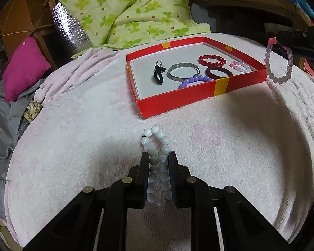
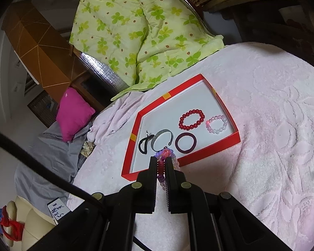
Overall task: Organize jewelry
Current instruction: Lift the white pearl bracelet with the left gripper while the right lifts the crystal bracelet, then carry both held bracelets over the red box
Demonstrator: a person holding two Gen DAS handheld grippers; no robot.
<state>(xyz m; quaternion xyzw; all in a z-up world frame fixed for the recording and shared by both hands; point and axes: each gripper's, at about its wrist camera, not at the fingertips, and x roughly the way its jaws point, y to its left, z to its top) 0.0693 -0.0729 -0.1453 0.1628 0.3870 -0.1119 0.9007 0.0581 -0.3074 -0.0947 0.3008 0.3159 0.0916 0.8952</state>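
While left fingers (image 1: 158, 156) pinch white bracelet (image 1: 157, 146), right fingers (image 2: 161, 161) clamp pale bracelet (image 1: 279, 64), dangling clear leftside only

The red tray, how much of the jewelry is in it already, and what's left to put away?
Six pieces already lie in the red tray: black hair tie, silver bangle, red bead bracelet, dark ring bangle, purple bead bracelet, pink bead bracelet. In hand: the left gripper pinches a white bead bracelet; the right gripper holds a pale bead bracelet. Both are left to place.
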